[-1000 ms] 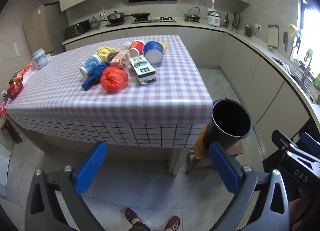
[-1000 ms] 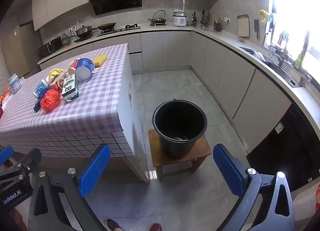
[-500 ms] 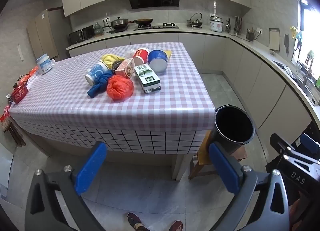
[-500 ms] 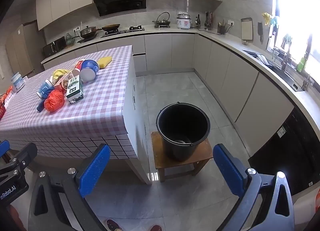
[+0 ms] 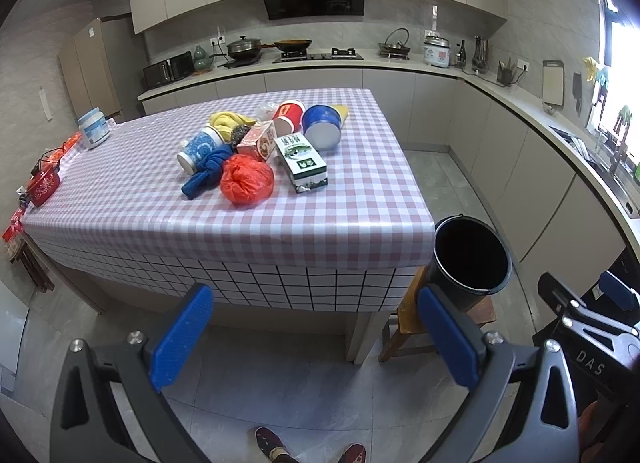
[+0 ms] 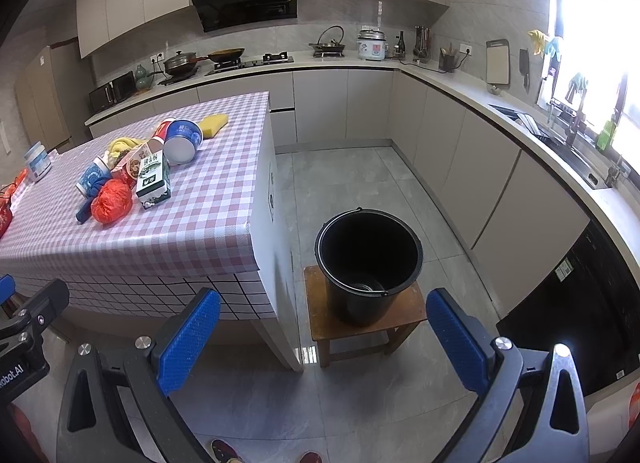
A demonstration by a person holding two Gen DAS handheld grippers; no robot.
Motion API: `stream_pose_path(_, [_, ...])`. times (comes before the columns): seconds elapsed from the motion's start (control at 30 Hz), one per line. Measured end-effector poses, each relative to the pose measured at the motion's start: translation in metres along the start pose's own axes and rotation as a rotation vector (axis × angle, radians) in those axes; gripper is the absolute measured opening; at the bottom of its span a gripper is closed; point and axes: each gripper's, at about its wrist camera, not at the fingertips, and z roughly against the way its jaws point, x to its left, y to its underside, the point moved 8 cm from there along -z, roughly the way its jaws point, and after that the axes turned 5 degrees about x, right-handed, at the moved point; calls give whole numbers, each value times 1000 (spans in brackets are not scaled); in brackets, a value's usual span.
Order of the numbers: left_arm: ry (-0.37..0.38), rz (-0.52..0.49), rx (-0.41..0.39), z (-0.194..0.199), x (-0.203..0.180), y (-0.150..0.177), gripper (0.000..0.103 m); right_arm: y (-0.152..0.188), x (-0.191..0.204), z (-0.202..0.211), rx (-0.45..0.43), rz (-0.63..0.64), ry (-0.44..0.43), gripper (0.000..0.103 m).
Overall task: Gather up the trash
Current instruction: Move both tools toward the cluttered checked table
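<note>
While both claws hang well short of the table with nothing between their pads, the task sits at its very start. The left gripper (image 5: 316, 337) has its blue pads spread wide, empty, pointed at the near edge of the checked table (image 5: 280, 223); the right gripper (image 6: 324, 337) is likewise spread and empty, facing the black bucket (image 6: 368, 263) on its wooden stool (image 6: 404, 313) just beside the table's corner. The trash lies heaped mid-table, well apart from both claws: a red bag (image 5: 247, 179) touching a blue cloth (image 5: 204, 177), a green-and-white carton (image 5: 302, 163), and toppled cups behind. Judged step: approach. The next move likely calls for a reach over the near edge to the nearest piece, probably the red bag or the carton. Something pale rests in the bucket's bottom; what it is cannot be told. Items behind the carton overlap and are hard to separate; only the person's shoe tips show.
</note>
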Motion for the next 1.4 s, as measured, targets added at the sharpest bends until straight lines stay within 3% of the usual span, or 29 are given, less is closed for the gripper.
stream_pose_path(1.4, [-2, 15, 12, -8, 12, -1, 103, -4, 7, 0, -21, 1, 11, 103])
